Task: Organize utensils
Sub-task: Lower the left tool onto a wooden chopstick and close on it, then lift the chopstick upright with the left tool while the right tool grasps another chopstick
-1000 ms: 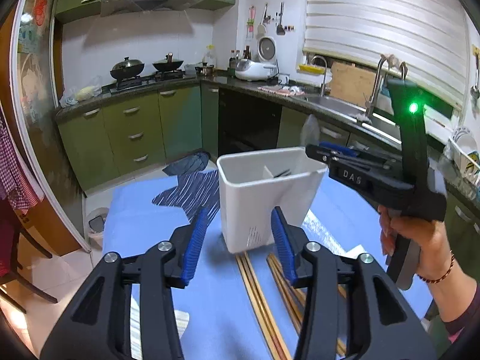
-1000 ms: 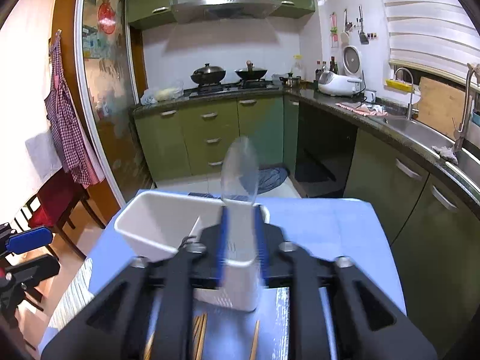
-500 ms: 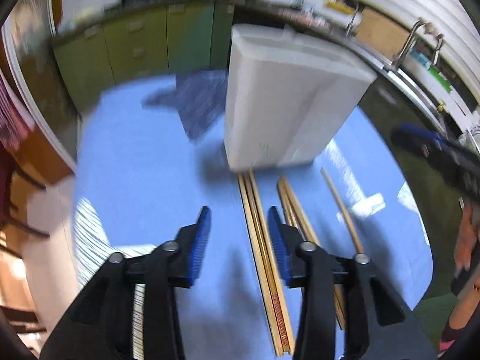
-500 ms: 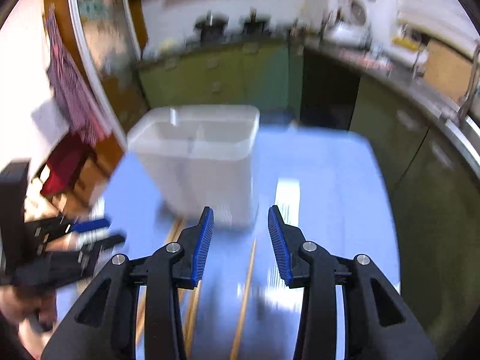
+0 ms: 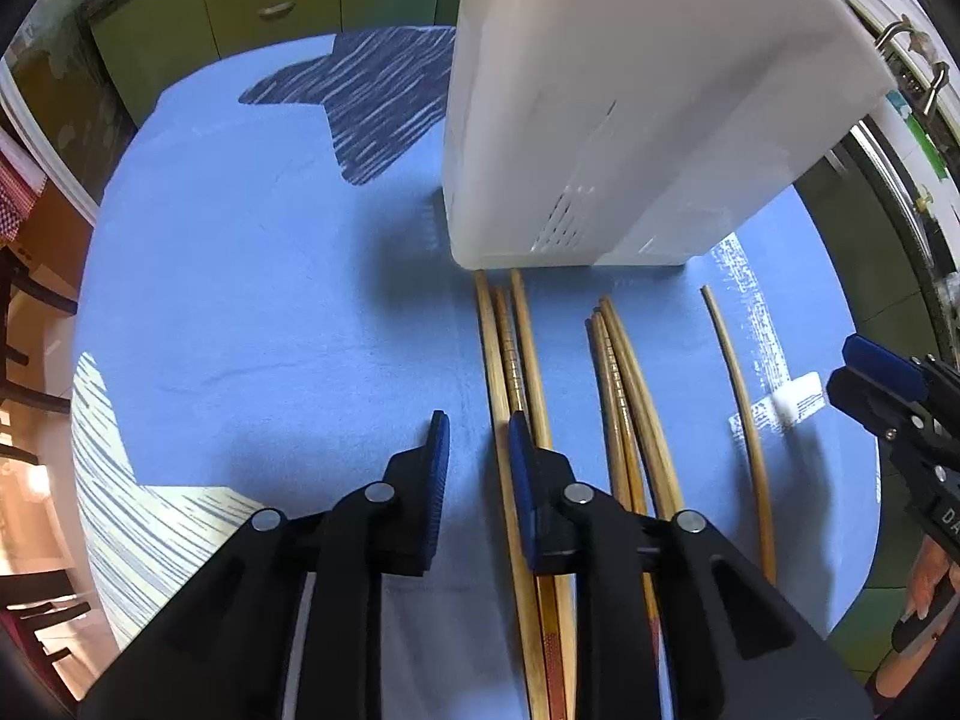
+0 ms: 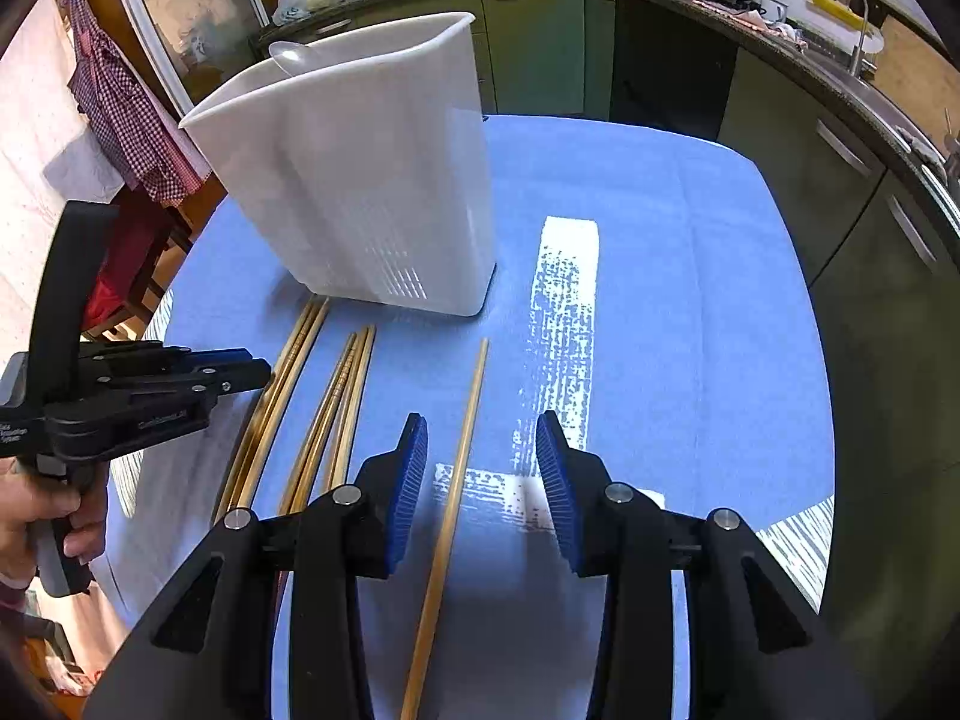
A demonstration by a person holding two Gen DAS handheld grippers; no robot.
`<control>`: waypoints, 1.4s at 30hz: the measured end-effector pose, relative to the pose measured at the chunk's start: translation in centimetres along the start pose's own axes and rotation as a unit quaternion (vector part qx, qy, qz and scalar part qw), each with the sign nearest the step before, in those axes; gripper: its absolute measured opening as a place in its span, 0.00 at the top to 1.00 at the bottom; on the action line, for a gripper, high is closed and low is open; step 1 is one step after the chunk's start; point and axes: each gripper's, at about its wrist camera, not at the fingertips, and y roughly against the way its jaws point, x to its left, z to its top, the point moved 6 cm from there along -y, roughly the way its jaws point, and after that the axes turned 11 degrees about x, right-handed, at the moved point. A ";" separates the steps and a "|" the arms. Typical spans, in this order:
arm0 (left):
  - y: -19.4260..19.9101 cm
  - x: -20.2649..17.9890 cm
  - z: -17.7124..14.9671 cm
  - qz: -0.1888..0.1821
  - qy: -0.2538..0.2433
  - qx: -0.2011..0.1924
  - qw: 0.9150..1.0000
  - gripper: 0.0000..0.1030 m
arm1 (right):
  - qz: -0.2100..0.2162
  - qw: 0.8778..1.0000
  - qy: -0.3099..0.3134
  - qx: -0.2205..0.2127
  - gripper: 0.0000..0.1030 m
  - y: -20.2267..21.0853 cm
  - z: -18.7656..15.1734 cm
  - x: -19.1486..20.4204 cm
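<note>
Reading from left to right, we see in the left wrist view the left tongs [image 5: 474, 441] pointed steeply down at the blue tabletop [image 5: 270, 300]; their jaws have just been closing and now stand narrow but not clenched, with the leftmost chopstick [image 5: 501, 420] of the left bundle [image 5: 516, 360] running up between the pads, though we cannot tell whether a pad touches it. Next comes the middle bundle [image 5: 624, 396], three sticks lying close together, and well apart to its right a single chopstick [image 5: 741, 414] alone. Behind all of them stands the white utensil holder [image 5: 630, 108], upright, its foot just at the far tips of the left bundle; in the right wrist view a spoon [image 6: 297, 57] already shows over its rim. In that same view the right tongs [image 6: 480, 468] are released, moderately wide, straddling the single chopstick [image 6: 462, 450] without pressing on it. We judge the step in hand to be the pickup of chopsticks for the holder, one hand to each target. The next move calls for lowering each pair of pads to the cloth and squeezing firmly; the sticks are thin and round, so they may roll or slip.
</note>
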 end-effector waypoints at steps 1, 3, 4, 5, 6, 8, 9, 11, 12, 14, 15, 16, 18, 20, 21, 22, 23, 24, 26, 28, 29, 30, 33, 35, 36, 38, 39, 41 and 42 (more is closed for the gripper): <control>-0.1 -0.1 0.0 0.000 -0.001 0.001 1.000 0.81 | 0.001 1.000 0.000 0.001 0.63 -0.1 0.0 -0.1; -0.2 -0.3 0.3 -0.002 -0.002 0.006 1.000 0.81 | 0.000 1.000 -0.001 0.003 0.63 -0.2 -0.1 -0.2; -0.3 -0.5 0.2 0.000 -0.005 0.007 1.000 0.81 | 0.000 1.000 -0.001 0.004 0.63 -0.2 -0.1 -0.2; -0.3 -0.7 0.3 0.004 -0.008 0.007 1.000 0.82 | 0.000 1.000 -0.001 0.005 0.63 -0.3 -0.1 -0.2; -0.4 -0.7 0.6 0.007 -0.009 0.008 1.000 0.82 | 0.000 1.000 0.000 0.008 0.63 -0.4 -0.1 -0.3; -0.4 -0.9 0.8 0.014 -0.013 0.011 1.000 0.90 | -0.003 1.000 0.001 0.011 0.63 -0.6 -0.2 -0.2; -0.6 -1.0 0.8 0.019 -0.014 0.017 1.000 0.92 | -0.004 1.000 0.003 0.015 0.63 -0.7 -0.3 -0.2; -1.0 -1.3 1.0 0.018 -0.011 0.027 0.999 0.92 | -0.007 1.000 0.005 0.021 0.63 -1.1 -0.4 -0.1; -1.1 -1.3 1.0 0.020 -0.009 0.029 0.999 0.92 | -0.008 1.000 0.005 0.024 0.63 -1.3 -0.4 -0.1; -1.0 -1.5 1.2 0.020 -0.006 0.034 0.999 0.92 | -0.011 1.000 0.006 0.028 0.63 -1.5 -0.5 -0.1; -1.1 -1.6 1.3 0.021 -0.006 0.035 0.999 0.92 | -0.014 0.999 0.008 0.030 0.63 -1.7 -0.5 0.0; -1.2 -1.5 1.6 0.023 -0.006 0.035 0.999 0.92 | -0.015 0.999 0.009 0.032 0.63 -1.8 -0.4 0.1; -1.3 -1.6 1.9 0.031 -0.008 0.033 0.999 0.92 | -0.019 0.999 0.010 0.033 0.63 -2.0 -0.4 0.2; -1.6 -1.9 2.3 0.035 -0.013 0.031 0.999 0.92 | -0.017 0.999 0.010 0.037 0.63 -2.2 -0.3 0.3; -1.6 -1.9 2.4 0.032 -0.013 0.030 0.999 0.92 | -0.011 0.999 0.007 0.043 0.63 -2.4 -0.3 0.3; -1.6 -1.8 2.3 0.027 -0.010 0.030 0.999 0.93 | -0.008 0.999 0.006 0.046 0.63 -2.6 -0.3 0.4; -1.5 -1.5 2.2 0.024 -0.006 0.029 0.999 0.93 | -0.006 0.999 0.007 0.053 0.63 -2.9 -0.2 0.5; -1.3 -1.1 2.2 0.019 -0.002 0.024 1.000 0.93 | -0.007 0.998 0.008 0.058 0.63 -3.1 -0.1 0.6; -0.4 -0.8 2.3 0.015 0.000 0.002 1.000 0.93 | -0.003 0.997 0.011 0.070 0.63 -3.8 0.0 0.8; 1.0 -0.6 2.1 0.014 -0.004 -0.031 0.999 0.93 | 0.004 0.997 0.007 0.081 0.63 -4.4 0.2 0.9; 1.8 -0.5 1.8 0.013 -0.005 -0.043 0.999 0.94 | 0.002 0.997 0.006 0.083 0.63 -4.6 0.3 1.0; 2.4 -0.5 1.7 0.010 -0.006 -0.054 0.998 0.94 | -0.003 0.996 0.007 0.085 0.63 -4.8 0.5 1.1; 5.3 -0.4 0.8 0.008 -0.011 -0.102 0.995 0.94 | -0.007 0.996 0.008 0.091 0.63 -5.4 0.8 1.4; 7.4 0.2 -0.2 0.010 -0.015 -0.132 0.991 0.94 | -0.012 0.995 0.009 0.097 0.63 -5.8 1.0 1.7; 8.4 0.5 -0.8 0.011 -0.018 -0.147 0.989 0.94 | -0.014 0.994 0.009 0.104 0.63 -6.1 1.0 1.8; 10.1 0.0 -1.8 0.014 -0.026 -0.178 0.984 0.94 | -0.018 0.993 0.009 0.114 0.63 -6.7 1.1 2.0; 10.9 0.3 -2.5 0.014 -0.028 -0.188 0.982 0.94 | -0.022 0.993 0.011 0.113 0.63 -6.7 1.3 2.1; 12.3 0.5 -3.5 0.015 -0.035 -0.207 0.978 0.94 | -0.026 0.993 0.010 0.117 0.62 -6.7 1.6 2.3; 12.8 0.3 -4.0 0.016 -0.038 -0.217 0.975 0.94 | -0.031 0.993 0.012 0.117 0.62 -6.7 1.7 2.5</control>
